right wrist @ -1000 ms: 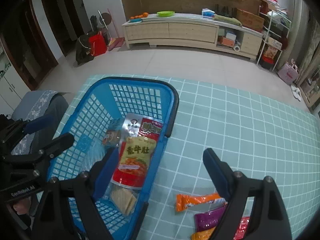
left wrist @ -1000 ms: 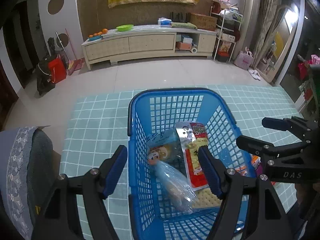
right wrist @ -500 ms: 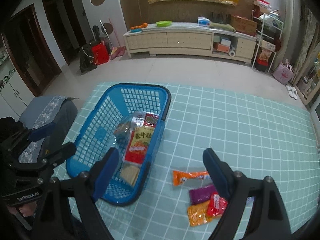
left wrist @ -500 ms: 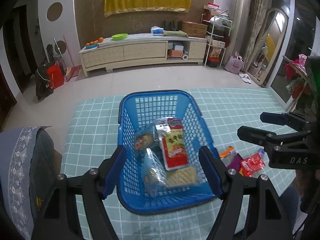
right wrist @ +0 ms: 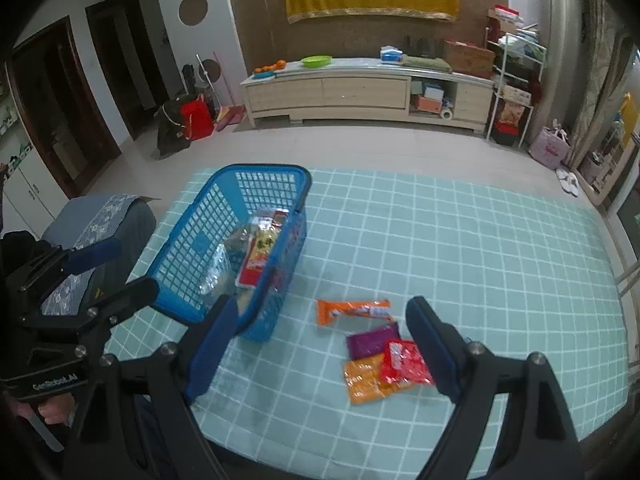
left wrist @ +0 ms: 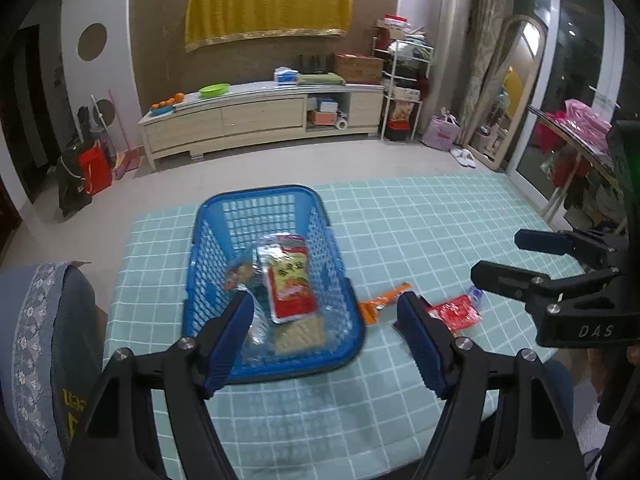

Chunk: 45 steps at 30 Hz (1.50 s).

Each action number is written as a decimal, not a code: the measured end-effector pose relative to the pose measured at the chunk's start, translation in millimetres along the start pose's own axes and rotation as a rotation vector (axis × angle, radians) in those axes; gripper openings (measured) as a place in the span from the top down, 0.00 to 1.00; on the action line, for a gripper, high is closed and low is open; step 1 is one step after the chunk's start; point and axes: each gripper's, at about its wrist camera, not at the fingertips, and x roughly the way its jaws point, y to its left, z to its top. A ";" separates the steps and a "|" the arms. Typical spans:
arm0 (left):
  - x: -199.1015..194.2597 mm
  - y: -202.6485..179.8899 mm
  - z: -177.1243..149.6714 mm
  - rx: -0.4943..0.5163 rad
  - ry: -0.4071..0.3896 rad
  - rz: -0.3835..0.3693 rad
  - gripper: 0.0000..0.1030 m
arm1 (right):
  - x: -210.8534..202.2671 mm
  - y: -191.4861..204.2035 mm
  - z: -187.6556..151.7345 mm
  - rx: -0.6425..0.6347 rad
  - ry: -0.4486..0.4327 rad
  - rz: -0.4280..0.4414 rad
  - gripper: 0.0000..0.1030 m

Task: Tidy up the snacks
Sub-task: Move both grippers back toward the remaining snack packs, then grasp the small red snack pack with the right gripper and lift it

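A blue plastic basket (left wrist: 208,276) (right wrist: 192,240) stands on the teal checked table. Inside lie a red and yellow snack pack (left wrist: 290,280) (right wrist: 260,252), a clear bag (left wrist: 256,328) and a cracker pack (left wrist: 300,334). Right of the basket on the cloth lie an orange stick pack (right wrist: 352,311) (left wrist: 380,306), a purple pack (right wrist: 372,340), an orange pack (right wrist: 364,384) and a red pack (right wrist: 404,362) (left wrist: 454,314). My left gripper (left wrist: 324,344) hangs open above the basket's near end, holding nothing. My right gripper (right wrist: 320,344) is open and empty above the loose packs.
The table (right wrist: 480,260) carries a teal checked cloth. A grey chair back (left wrist: 40,340) with a patterned cover stands at its left edge. Beyond the table are a tiled floor, a long low cabinet (left wrist: 260,120) and shelves (left wrist: 404,92) at the far wall.
Both grippers have pulled back and up from the basket, which looks smaller and farther now. The loose packs right of the basket have come into full view. Both stay open.
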 end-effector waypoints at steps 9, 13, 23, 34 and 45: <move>9.0 -46.1 -22.5 0.043 0.034 -0.054 0.30 | -16.9 -37.5 -34.1 0.037 0.003 -0.041 0.14; 21.3 -67.6 -32.6 0.075 0.064 -0.074 0.30 | -15.9 -52.3 -48.8 0.050 0.013 -0.053 0.14; 64.5 -106.0 -58.2 0.121 0.142 -0.124 0.30 | 11.8 -88.7 -87.3 0.008 0.083 -0.011 0.14; 111.7 -130.6 -90.9 0.198 0.228 -0.140 0.30 | 67.2 -104.1 -114.2 -0.281 0.175 0.012 0.14; 171.8 -130.9 -92.1 0.200 0.312 -0.154 0.30 | 138.2 -101.3 -100.7 -0.520 0.308 0.135 0.14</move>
